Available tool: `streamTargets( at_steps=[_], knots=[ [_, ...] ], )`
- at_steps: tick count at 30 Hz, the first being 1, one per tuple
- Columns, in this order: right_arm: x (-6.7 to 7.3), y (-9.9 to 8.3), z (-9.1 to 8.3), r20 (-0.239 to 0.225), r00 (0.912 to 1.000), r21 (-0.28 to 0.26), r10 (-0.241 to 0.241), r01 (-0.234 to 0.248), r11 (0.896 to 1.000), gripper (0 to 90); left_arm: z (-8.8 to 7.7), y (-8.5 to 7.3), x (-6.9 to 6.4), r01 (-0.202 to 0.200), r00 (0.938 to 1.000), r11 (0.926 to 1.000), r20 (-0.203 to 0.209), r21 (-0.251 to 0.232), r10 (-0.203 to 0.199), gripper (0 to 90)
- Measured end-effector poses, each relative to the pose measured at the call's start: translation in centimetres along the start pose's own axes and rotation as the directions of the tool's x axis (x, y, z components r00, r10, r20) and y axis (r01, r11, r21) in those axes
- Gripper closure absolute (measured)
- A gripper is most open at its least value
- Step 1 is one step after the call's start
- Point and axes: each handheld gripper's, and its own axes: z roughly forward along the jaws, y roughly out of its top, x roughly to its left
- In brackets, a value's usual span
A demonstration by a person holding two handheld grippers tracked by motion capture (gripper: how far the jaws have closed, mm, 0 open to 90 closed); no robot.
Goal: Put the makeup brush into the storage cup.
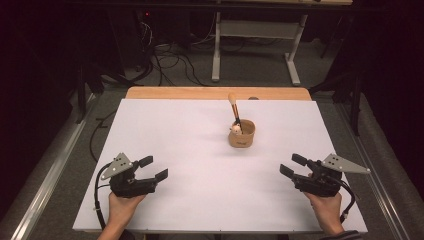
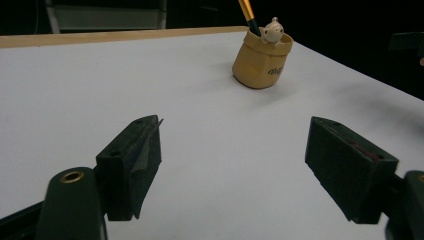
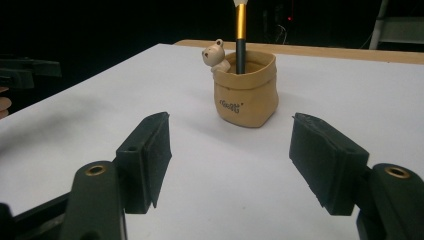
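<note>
Standing near-upright in the tan holder (image 1: pixel 242 134), brush (image 1: pixel 234 107) bristles topmost, both grippers' fingers (image 3: pixel 145 160) released.

My jaws wear matt black rubbery pads (image 3: pixel 155 150); the tan pot (image 3: pixel 245 92) looks smooth, faintly glossy ceramic; the brush handle (image 3: pixel 240 37) gleams gold metal over black; the table sheet (image 1: pixel 200 150) is matt white.

Two grippers: left gripper (image 1: pixel 154 168), right gripper (image 1: pixel 292 165), each with two jaws, four jaws in all. Two hands: left hand (image 1: pixel 123 204), right hand (image 1: pixel 327 205). One pot (image 1: pixel 242 134). One brush (image 1: pixel 234 107) in it. One bear figure (image 1: pixel 235 129) at rim. One white sheet (image 1: pixel 200 150). One table (image 1: pixel 215 93).
</note>
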Motion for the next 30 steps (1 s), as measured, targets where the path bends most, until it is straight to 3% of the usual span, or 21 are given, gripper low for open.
streamTargets(
  at_steps=[20, 30],
  knots=[
    [-0.4, -1.4, 1.0, 0.048, 0.9987, 0.017, -0.014, 0.014, 1.0, 35.1, 0.1, 0.0, 0.0, -0.009, 1.0, 0.9999, 0.002, 0.006, 0.009, 23.4],
    [0.1, -2.1, 1.7, 0.086, 0.9927, 0.049, -0.085, 0.081, 0.996, 34.3, 0.2, 0.0, 0.0, -0.016, 0.9999, 0.9998, 0.006, 0.014, 0.016, 23.3]
  ],
)
